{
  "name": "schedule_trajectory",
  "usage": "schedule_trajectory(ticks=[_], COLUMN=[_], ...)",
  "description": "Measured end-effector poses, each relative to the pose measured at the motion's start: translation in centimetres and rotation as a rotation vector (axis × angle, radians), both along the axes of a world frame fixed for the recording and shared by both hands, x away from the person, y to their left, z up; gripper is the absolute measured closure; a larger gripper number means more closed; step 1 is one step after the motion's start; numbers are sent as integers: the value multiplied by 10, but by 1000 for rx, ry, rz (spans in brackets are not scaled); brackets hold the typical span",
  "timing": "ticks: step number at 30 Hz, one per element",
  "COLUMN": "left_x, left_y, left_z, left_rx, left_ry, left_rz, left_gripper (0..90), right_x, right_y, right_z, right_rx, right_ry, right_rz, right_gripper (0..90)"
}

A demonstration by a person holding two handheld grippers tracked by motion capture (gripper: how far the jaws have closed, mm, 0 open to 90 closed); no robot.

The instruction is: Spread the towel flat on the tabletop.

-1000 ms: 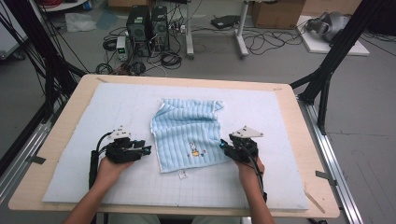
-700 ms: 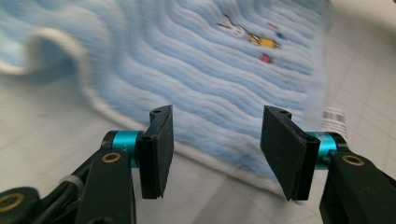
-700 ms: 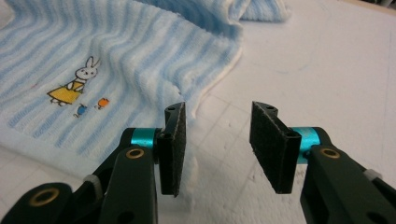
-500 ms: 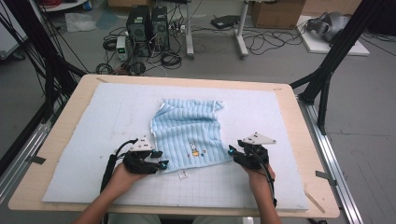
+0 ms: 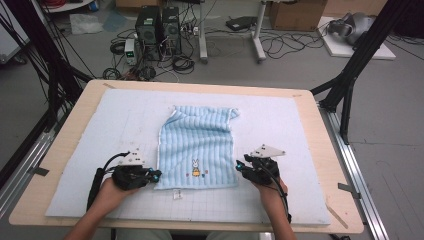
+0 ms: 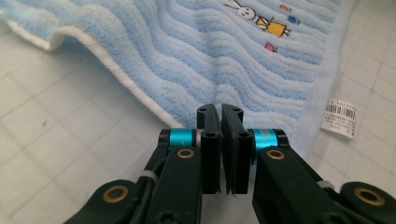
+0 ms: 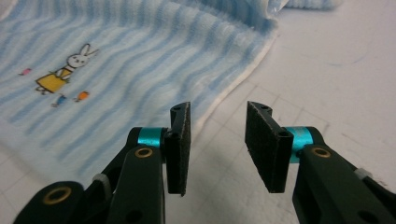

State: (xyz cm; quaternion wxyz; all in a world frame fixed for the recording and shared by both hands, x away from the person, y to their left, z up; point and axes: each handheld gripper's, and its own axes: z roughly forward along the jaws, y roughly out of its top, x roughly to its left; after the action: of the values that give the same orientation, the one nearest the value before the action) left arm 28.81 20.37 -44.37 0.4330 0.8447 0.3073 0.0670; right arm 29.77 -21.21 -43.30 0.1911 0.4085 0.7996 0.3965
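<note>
Lying between both grippers: towel (image 5: pixel 199 146)

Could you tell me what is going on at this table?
A person works a light blue towel on a white mat with a gripper in each hand. The left gripper has just been closing at the towel's near left corner; its jaws are nearly together at the hem, though whether cloth is pinched between them is hard to tell. The right gripper is open beside the towel's right edge, with bare mat between its jaws.
</note>
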Motion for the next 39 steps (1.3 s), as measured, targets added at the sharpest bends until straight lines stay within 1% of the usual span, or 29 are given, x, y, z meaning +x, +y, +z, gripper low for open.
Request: schedule_trajectory(ticks=[1, 2, 4, 5, 6, 7, 8, 9, 10, 11, 13, 14, 15, 16, 17, 18, 20, 21, 23, 28, 31, 34, 35, 36, 37, 38, 39], left_x=[0, 1, 3, 5, 6, 8, 11, 15, 18, 20, 25, 25, 24, 22, 20, 18, 12, 10, 2, -16, -27, -35, -38, -41, -42, -43, -43], left_y=[4, 6, 11, 12, 12, 11, 8, 5, 2, -2, -7, -9, -10, -10, -10, -9, -7, -6, -4, 2, 4, 6, 6, 6, 6, 5, 4], left_z=[0, -1, -1, -1, -1, -1, -1, -2, -3, -6, -8, -7, -7, -7, -7, -7, -5, -5, -5, -5, -5, -5, -5, -5, -5, -5, -4], left_rx=[-19, -32, -61, -80, -98, -105, -105, -99, -92, -82, -39, -37, -23, -6, -1, -12, -15, -12, -14, -25, -23, -26, -28, -28, -38, -49, -43], left_ry=[4, 4, -9, -14, -22, -27, -26, -24, -15, -18, -4, -9, -13, -28, -25, -3, 20, 20, 24, 40, 45, 53, 58, 62, 61, 53, 28], left_rz=[23, 55, 126, 157, 172, 179, 185, 193, 205, 212, 220, 210, 205, 204, 183, 164, 115, 101, 71, 31, 7, -16, -26, -46, -53, -45, -9], left_gripper=[758, 670, 533, 508, 510, 510, 510, 515, 516, 509, 484, 494, 591, 665, 788, 873, 876, 877, 877, 878, 878, 878, 878, 874, 819, 726, 596], right_x=[0, 1, 2, 3, 4, 5, 5, 6, 6, 5, 4, 4, 3, 2, 1, -1, -5, -9, -16, -35, -47, -59, -61, -64, -69, -70, -71], right_y=[3, 7, 16, 20, 24, 27, 28, 28, 28, 28, 29, 28, 27, 26, 23, 21, 17, 15, 13, 8, 8, 10, 10, 11, 11, 11, 11], right_z=[-2, -4, -7, -8, -9, -11, -12, -12, -12, -12, -12, -11, -10, -10, -10, -10, -10, -9, -9, -8, -7, -5, -5, -4, -3, -2, -1], right_rx=[6, 1, -6, -14, -39, -69, -73, -59, -62, -60, -67, -64, -57, -53, -49, -36, -20, -15, -16, -22, -26, -46, -49, -52, -56, -54, -44], right_ry=[15, 19, 36, 35, 41, 49, 56, 66, 66, 72, 75, 84, 98, 106, 110, 124, 143, 157, 161, 166, 179, 184, 186, 188, 196, 193, 184], right_rz=[5, 16, 29, 38, 44, 55, 65, 78, 91, 99, 107, 113, 115, 121, 132, 133, 151, 161, 185, 222, 241, 269, 277, 288, 293, 292, 288], right_gripper=[586, 581, 578, 589, 631, 668, 731, 768, 811, 838, 855, 858, 860, 862, 862, 861, 862, 862, 862, 862, 862, 862, 862, 862, 857, 841, 802])
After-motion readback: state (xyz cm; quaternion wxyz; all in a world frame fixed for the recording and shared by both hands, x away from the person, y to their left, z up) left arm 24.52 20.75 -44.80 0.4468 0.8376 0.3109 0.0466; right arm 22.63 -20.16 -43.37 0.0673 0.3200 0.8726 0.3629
